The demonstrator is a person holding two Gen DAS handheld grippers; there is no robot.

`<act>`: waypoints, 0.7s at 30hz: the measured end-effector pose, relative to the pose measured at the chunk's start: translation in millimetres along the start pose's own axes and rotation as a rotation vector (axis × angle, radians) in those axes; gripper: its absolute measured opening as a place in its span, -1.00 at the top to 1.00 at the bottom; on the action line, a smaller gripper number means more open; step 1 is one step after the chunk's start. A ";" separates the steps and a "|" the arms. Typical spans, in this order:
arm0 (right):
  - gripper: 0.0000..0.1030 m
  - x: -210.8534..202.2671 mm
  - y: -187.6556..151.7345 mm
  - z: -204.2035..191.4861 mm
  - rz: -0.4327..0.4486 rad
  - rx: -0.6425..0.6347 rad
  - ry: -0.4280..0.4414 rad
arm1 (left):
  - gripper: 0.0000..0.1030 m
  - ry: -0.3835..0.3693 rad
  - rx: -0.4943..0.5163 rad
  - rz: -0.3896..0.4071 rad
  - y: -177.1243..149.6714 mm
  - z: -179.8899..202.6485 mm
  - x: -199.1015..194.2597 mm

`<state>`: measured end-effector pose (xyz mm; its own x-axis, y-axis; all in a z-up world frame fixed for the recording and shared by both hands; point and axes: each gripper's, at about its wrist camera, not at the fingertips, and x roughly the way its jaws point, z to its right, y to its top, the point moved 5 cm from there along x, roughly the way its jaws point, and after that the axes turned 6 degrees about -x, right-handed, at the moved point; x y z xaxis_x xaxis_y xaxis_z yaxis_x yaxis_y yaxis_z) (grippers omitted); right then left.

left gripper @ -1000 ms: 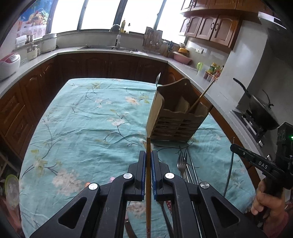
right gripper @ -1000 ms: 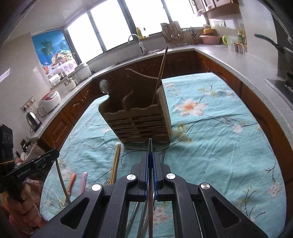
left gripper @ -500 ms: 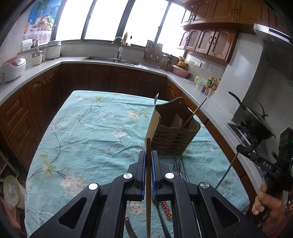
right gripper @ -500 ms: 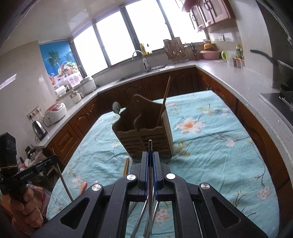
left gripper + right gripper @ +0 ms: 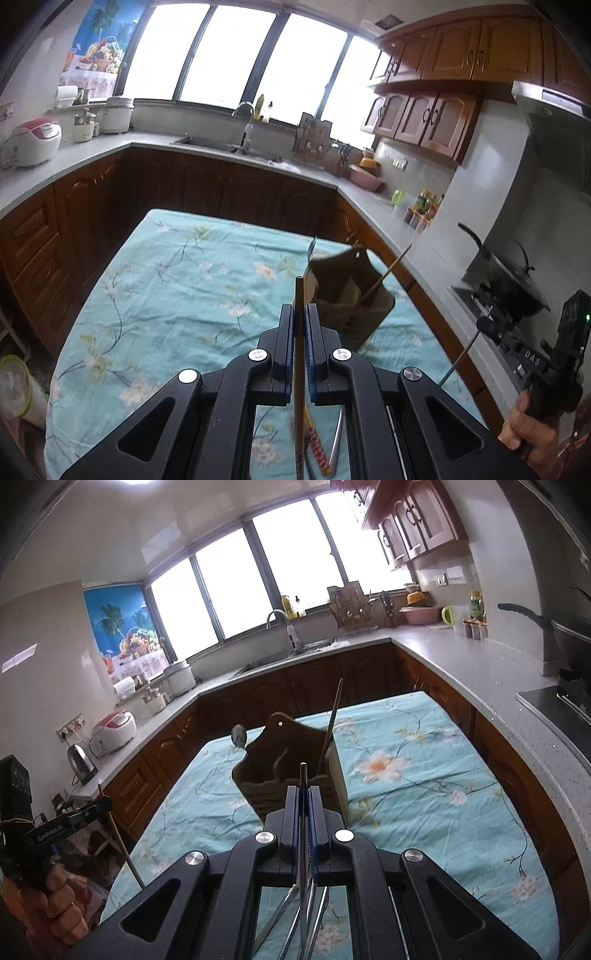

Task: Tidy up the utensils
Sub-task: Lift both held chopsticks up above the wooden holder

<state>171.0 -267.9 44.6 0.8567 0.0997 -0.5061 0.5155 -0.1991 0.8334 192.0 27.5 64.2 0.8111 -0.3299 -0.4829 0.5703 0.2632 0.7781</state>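
My left gripper (image 5: pixel 299 314) is shut on a wooden chopstick (image 5: pixel 299 295) and holds it upright, high above the table. My right gripper (image 5: pixel 303 794) is shut on a thin metal utensil handle (image 5: pixel 303 775), also raised; it also shows in the left wrist view (image 5: pixel 491 326). The wooden utensil holder (image 5: pixel 351 295) stands on the floral tablecloth (image 5: pixel 184 280) below and ahead of both grippers; it also shows in the right wrist view (image 5: pixel 291 771). It holds a spoon (image 5: pixel 239 735) and a wooden stick (image 5: pixel 330 723). Loose utensils (image 5: pixel 321 446) lie on the cloth under the left gripper.
Dark wood cabinets and a grey counter (image 5: pixel 92 147) run around the table on three sides. A wok (image 5: pixel 513 280) sits on the stove at right. A rice cooker (image 5: pixel 35 142) and a kettle (image 5: pixel 82 762) stand on the left counter. A sink (image 5: pixel 214 142) is at the back.
Both grippers have risen and pulled back from the holder, which now looks smaller and lower. Each keeps its utensil clamped. The loose utensils on the cloth have dropped toward the bottom of the views.
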 end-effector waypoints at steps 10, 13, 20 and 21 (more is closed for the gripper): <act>0.92 3.2 36.8 0.5 0.118 -0.014 -0.016 | 0.92 -0.026 0.014 0.112 29.4 16.0 18.4; 0.92 5.9 52.3 0.6 0.162 -0.017 -0.020 | 0.92 -0.038 0.008 0.147 40.1 18.4 27.2; 0.92 16.4 81.5 6.8 0.246 -0.002 -0.031 | 0.92 -0.052 -0.012 0.238 55.9 20.1 56.9; 0.92 18.2 86.5 7.5 0.263 0.003 -0.036 | 0.92 -0.052 -0.015 0.249 57.9 20.7 63.4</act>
<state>231.1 -290.6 105.8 0.9602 0.0096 -0.2793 0.2747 -0.2161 0.9369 273.8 3.1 86.9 0.9191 -0.2996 -0.2558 0.3564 0.3557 0.8640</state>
